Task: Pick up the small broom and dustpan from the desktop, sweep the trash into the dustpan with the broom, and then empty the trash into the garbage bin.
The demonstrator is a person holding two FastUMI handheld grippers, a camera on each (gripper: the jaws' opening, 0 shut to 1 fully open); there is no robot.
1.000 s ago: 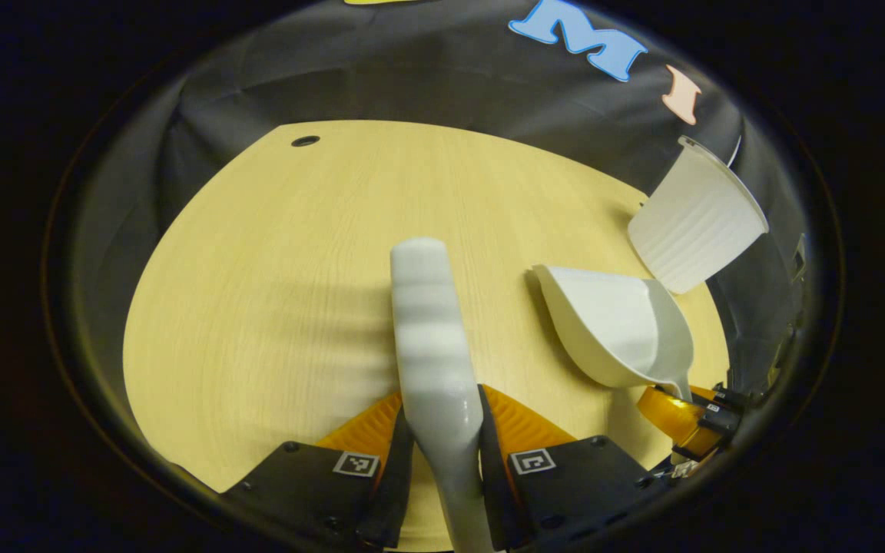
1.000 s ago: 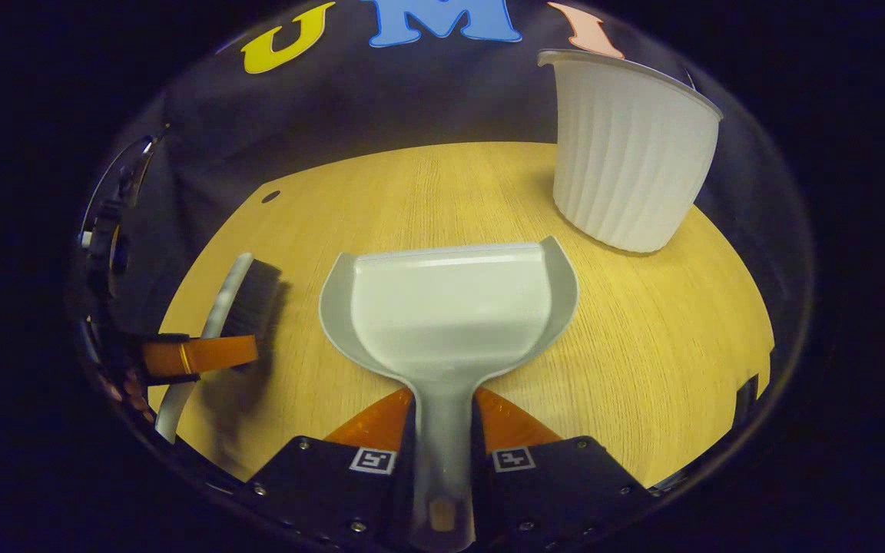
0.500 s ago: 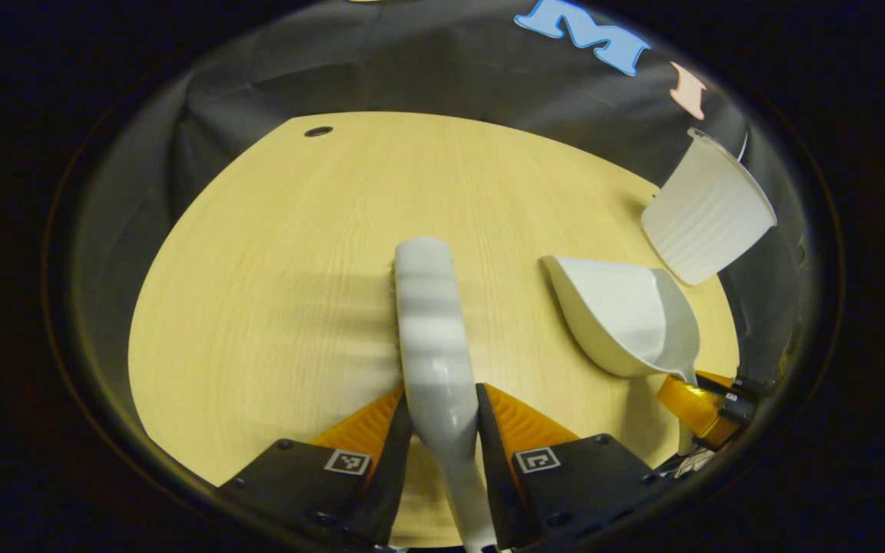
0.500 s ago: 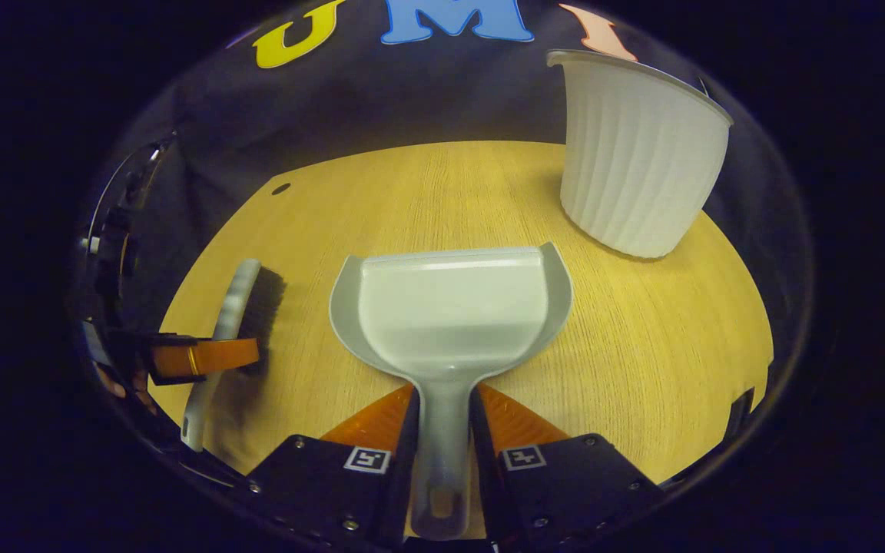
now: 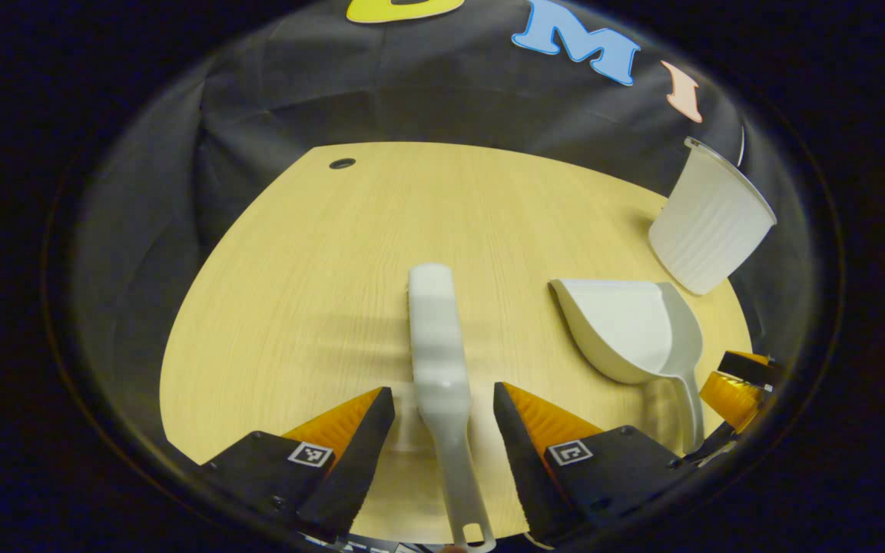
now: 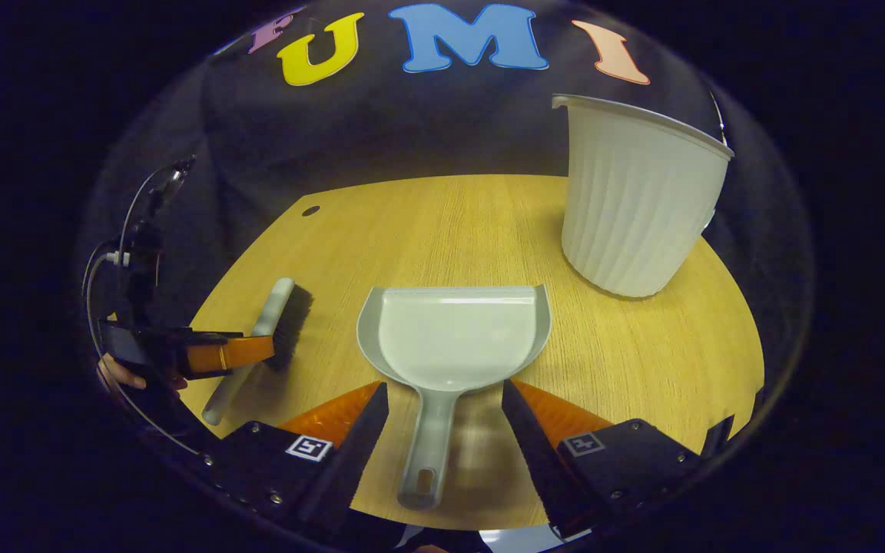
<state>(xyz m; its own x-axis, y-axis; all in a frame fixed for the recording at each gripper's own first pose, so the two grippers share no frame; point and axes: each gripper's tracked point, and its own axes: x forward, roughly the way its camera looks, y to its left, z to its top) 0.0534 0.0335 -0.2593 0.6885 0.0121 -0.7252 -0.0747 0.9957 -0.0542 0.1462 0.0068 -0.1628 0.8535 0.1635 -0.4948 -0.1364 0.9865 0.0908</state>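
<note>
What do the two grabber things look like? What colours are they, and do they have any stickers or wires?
Each gripper has two pointed orange fingers with ridged faces and dark inner edges, fixed to black blocks held by small screws. Every block carries a little black-and-white square marker. That goes for the left gripper and the right gripper alike. In the right gripper view, thin cables loop off the left gripper's black body.

A white dustpan [image 6: 458, 338] and ribbed white garbage bin [image 6: 638, 203] at two o'clock sit on pale wood-grain desktop [image 6: 442, 223]; the small broom [image 6: 277, 322], at nine o'clock, pairs white back with black bristles.
</note>
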